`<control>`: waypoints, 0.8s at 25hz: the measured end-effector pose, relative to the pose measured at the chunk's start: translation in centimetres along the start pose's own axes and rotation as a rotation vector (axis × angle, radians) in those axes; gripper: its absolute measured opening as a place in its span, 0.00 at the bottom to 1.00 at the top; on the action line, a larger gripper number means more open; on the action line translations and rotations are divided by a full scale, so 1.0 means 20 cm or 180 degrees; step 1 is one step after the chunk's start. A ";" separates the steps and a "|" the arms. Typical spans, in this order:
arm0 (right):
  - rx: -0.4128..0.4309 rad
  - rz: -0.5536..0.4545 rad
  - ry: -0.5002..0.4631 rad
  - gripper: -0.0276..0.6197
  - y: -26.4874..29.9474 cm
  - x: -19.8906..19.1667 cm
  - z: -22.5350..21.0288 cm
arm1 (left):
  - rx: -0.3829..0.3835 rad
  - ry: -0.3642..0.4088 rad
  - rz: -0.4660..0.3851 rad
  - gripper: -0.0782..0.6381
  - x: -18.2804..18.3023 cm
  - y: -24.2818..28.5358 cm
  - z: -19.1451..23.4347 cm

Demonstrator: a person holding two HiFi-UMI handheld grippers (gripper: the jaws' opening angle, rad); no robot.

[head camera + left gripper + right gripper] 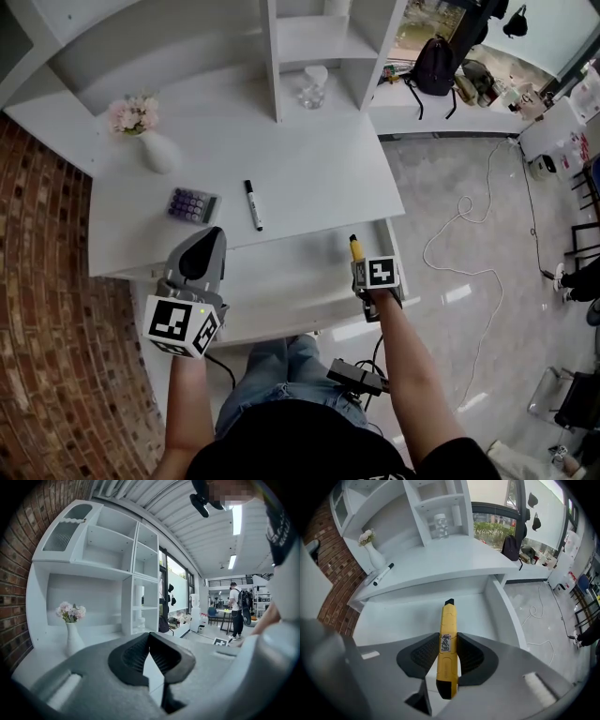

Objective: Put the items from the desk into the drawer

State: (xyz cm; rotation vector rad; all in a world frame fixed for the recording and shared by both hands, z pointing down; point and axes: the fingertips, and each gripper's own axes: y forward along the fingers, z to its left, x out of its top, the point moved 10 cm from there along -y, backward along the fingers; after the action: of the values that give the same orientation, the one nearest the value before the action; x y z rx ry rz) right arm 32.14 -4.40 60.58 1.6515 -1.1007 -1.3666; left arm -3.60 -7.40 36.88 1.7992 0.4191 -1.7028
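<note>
1. The right tongs point(449, 656) are clamped on a yellow cutter point(446, 634). It is gripped around the middle, with the black tip pointing forward and the tail sticking out behind the pads.
2. The left tongs point(150, 637) are closed tip to tip with nothing between them. They are held idle at the left front of the worktop point(319, 178).
3. The cutter is held over the right part of the open drawer point(408, 616), near its right wall. Contact with the drawer floor cannot be confirmed; it is judged to be just above it.
4. The step in hand is judged to be setting the cutter down in the drawer.
   - The cutter should be lowered level until it nearly lies on the floor, not dropped from height.
   - It should be kept clear of the right wall and parallel to it, so that room is left for other items.
   - The pads should be opened only enough to free the body, then the tongs drawn straight back so the cutter is not dragged.
5. Beyond the drawer, a black marker point(253, 204) and a calculator point(192, 204) lie on the worktop, near each other but apart. Both are judged to be not yet put away.
6. Farther back are a white vase point(157, 152) with flowers and a glass point(312, 91) on the shelf. Whether these count as task items cannot be told.
</note>
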 end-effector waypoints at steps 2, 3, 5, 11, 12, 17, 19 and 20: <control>-0.0053 0.0085 0.0000 0.24 0.04 -0.01 -0.03 | 0.0032 -0.0005 0.0014 0.11 -0.01 -0.01 0.00; -0.0064 0.0122 -0.0005 0.24 0.06 -0.02 -0.04 | 0.0049 -0.0004 0.0023 0.11 -0.01 -0.01 -0.01; -0.0046 0.0216 0.0032 0.24 0.11 -0.04 -0.04 | 0.0090 -0.0002 0.0044 0.11 -0.02 -0.03 -0.01; -0.0107 0.0466 0.0230 0.24 0.24 -0.10 -0.07 | 0.0182 0.0029 0.0129 0.11 -0.03 -0.09 -0.01; -0.0133 0.0469 0.0188 0.24 0.26 -0.10 -0.08 | 0.0199 0.0041 0.0134 0.11 -0.03 -0.10 -0.01; -0.0150 0.0648 0.0209 0.24 0.33 -0.15 -0.08 | 0.0234 0.0126 0.0143 0.11 0.01 -0.11 -0.01; -0.0149 0.0648 0.0244 0.24 0.34 -0.15 -0.08 | 0.0226 0.0129 0.0152 0.11 0.00 -0.11 -0.02; -0.0151 0.0638 0.0251 0.24 0.34 -0.15 -0.08 | 0.0222 0.0124 0.0156 0.11 0.00 -0.12 -0.02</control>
State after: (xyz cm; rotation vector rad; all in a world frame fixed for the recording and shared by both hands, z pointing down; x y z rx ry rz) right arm 32.39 -4.24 68.24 1.5045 -1.1454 -1.1807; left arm -4.76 -5.45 36.42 1.8795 0.3330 -1.6698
